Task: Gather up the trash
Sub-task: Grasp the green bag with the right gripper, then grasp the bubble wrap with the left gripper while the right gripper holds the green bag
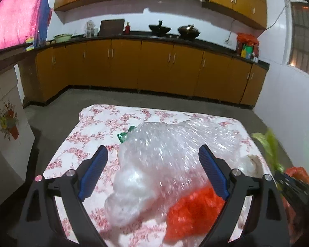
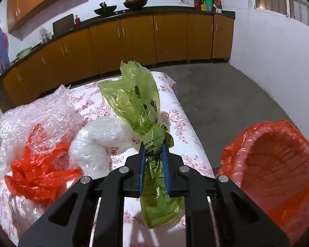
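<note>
My right gripper is shut on a yellow-green plastic bag, holding it above the floral-clothed table. A bin lined with a red bag stands to its right, beside the table. My left gripper is open above clear bubble wrap, with a crumpled red plastic bag and a white plastic bag below it. These also show in the right wrist view: bubble wrap, red bag, white bag. A green wrapper lies beyond the bubble wrap.
Orange kitchen cabinets with a dark counter run along the far wall. Grey concrete floor surrounds the table. A white cabinet with a flower decal stands to the left. A white wall is on the right.
</note>
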Demonstrator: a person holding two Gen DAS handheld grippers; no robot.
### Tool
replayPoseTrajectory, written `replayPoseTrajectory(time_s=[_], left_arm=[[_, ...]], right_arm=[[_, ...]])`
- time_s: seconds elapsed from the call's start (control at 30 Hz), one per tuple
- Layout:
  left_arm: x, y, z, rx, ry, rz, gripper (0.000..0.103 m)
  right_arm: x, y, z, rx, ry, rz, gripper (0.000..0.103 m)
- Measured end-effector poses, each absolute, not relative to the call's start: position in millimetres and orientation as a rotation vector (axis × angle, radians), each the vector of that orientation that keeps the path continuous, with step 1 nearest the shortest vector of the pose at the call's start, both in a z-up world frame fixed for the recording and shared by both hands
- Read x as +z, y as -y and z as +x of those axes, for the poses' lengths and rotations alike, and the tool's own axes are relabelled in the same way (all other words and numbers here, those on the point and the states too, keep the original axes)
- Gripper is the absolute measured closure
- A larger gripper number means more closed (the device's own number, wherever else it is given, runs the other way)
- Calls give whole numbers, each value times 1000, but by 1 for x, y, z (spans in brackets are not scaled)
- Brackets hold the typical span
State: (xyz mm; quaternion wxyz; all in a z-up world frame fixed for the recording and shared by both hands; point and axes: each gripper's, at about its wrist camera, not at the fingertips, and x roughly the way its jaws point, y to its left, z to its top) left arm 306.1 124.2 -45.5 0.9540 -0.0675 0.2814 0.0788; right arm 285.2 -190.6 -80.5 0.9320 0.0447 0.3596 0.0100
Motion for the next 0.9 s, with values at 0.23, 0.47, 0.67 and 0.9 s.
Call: replayPoseTrajectory(time_s=[0.23, 0.47, 0.67, 0.9], left_arm=[[-66, -122, 338, 163, -691, -101, 47], [-69, -117, 328, 123, -678, -106, 85], [-49, -108, 313, 80, -610, -104, 90], [-23, -92, 293, 15, -540, -96, 92]], right_arm=[[-81, 191, 285, 36, -734, 86, 87], [-79, 191, 288, 32, -738, 88, 87], [-71, 191, 281, 30, -716, 90, 87], [-58, 198, 265, 26, -681, 103, 87]])
